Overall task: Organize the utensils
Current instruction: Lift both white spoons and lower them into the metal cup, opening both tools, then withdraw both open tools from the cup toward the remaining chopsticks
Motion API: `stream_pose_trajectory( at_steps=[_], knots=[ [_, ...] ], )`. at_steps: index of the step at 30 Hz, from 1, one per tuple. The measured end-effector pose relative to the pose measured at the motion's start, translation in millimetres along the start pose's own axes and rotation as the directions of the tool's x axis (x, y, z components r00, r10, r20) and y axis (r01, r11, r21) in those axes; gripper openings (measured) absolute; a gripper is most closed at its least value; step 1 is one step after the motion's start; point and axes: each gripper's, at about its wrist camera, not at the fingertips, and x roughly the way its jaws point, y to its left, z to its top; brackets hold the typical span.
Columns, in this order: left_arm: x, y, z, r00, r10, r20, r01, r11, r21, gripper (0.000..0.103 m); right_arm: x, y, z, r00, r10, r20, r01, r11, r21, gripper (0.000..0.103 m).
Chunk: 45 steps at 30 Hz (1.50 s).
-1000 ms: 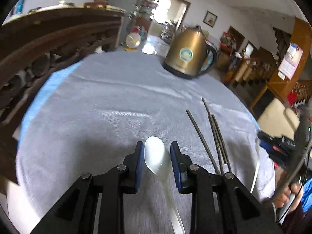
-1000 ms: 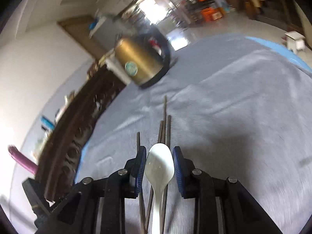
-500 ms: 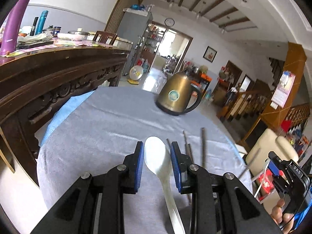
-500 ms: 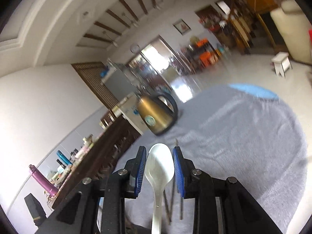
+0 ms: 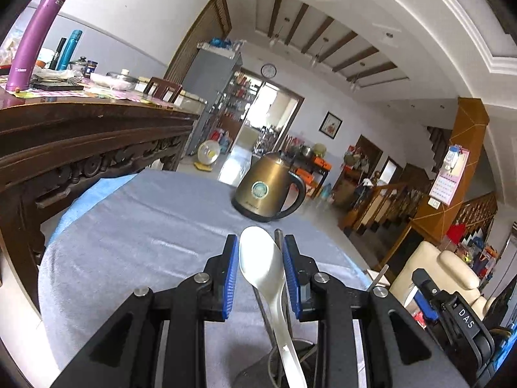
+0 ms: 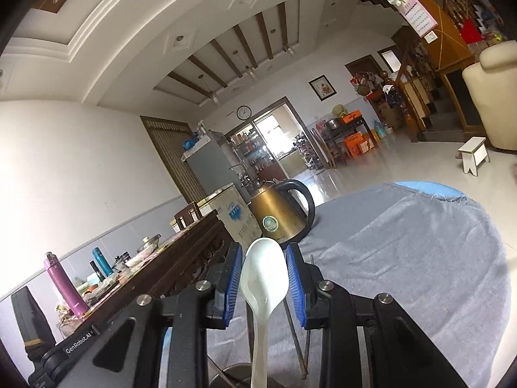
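- The left gripper (image 5: 261,270) is holding a white spoon (image 5: 263,268) — its bowl is sitting between the blue pads, the jaws set narrow, and the handle is running back down toward the camera.
- The right gripper (image 6: 264,273) is carrying a second white spoon (image 6: 264,274) the same way, jaws equally narrow around the bowl.
- Since a second ago both grippers are riding higher and pointing flatter: the earlier views were looking down onto the grey tablecloth (image 5: 145,226), and now the ceiling and far wall are filling the upper half of each view.
- Neither grip is changing; each spoon is sitting in its jaws as it was a second ago.
- The dark chopsticks (image 6: 295,333), which were lying spread out ahead of the grippers near the table's near edge, are now showing only as thin rods below and behind the pads, one tip peeking up beside the left spoon.
- A dark round shape at the bottom of both views is possibly a utensil holder (image 5: 274,368) standing at the near edge of the table — too cropped to be sure.
- The bronze kettle (image 5: 268,190) is standing near the far edge of the table, well apart from the utensils.
- Judging from this, both spoons are off the table and being carried, probably toward that holder; the chopsticks are not yet sorted.
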Motion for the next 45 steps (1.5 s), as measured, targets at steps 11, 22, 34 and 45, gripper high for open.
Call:
stream_pose_trajectory(
  at_steps=[11,22,34,45],
  knots=[
    [14.3,-19.6,-22.3,0.992,0.056,0.111,-0.064,0.996,0.07,0.029,6.4,14.8,-20.5,0.998,-0.012,0.06,0.016,0.998,-0.064,0.03],
    [17.4,-26.4,-47.4,0.988,0.082,0.127,-0.1,0.985,0.141,0.029,5.3,18.3,-39.0,1.0,-0.006,0.025,0.01,0.985,-0.172,0.031],
    [6.2,-30.3,-64.6,0.996,0.062,0.063,-0.073,0.977,0.202,0.029,-7.4,11.9,-49.2,0.998,0.022,-0.061,-0.035,0.976,-0.215,0.031],
    [-10.8,-25.3,-70.9,0.999,0.044,0.0,-0.043,0.979,0.2,0.029,-5.3,7.2,-47.6,0.982,0.091,-0.164,-0.116,0.982,-0.15,0.032]
  ],
)
